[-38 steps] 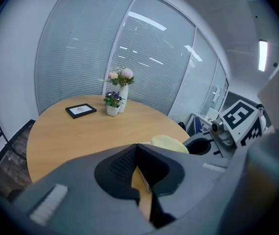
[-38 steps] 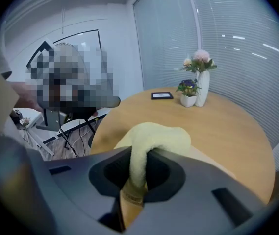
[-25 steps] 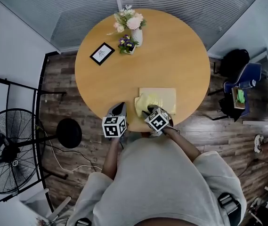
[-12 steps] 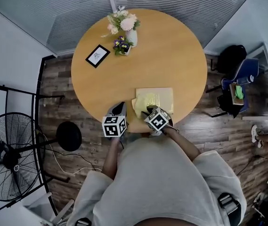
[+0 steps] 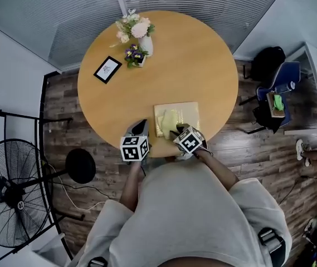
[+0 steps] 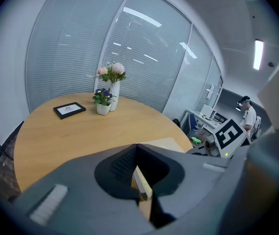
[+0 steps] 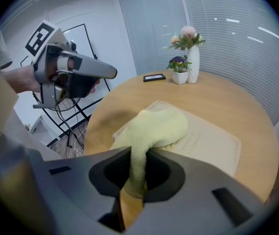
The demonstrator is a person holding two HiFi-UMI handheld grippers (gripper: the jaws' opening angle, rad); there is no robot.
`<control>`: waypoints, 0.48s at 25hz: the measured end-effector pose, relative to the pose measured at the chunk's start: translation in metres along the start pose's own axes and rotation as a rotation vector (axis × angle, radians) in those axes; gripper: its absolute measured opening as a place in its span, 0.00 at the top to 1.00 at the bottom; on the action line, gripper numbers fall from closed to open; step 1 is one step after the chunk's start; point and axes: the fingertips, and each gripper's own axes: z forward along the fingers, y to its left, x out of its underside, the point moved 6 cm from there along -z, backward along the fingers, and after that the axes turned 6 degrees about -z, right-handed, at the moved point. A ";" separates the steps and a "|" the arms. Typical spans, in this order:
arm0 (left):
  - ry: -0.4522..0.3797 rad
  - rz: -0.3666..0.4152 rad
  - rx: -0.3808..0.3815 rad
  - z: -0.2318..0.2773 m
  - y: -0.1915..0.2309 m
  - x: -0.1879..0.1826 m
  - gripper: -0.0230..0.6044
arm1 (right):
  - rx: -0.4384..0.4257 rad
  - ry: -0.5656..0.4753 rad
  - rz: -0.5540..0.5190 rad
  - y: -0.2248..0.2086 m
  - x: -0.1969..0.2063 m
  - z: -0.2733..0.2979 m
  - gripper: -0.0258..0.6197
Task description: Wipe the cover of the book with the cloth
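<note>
The cloth (image 7: 155, 125) lies bunched on the book (image 7: 213, 142), directly ahead of the right tongs (image 7: 138, 155), which are clenched on one tail of it. The left tongs (image 6: 137, 148), pressed together on nothing, hang just left of the book at the worktop's (image 5: 203, 60) edge.

No legible txt: print on book cover (image 7: 205, 138) & framed pic (image 6: 69, 110) too small.
</note>
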 end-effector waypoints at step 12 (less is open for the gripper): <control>0.015 0.029 0.050 0.016 -0.024 -0.002 0.95 | 0.070 0.022 0.075 -0.026 0.036 -0.028 0.87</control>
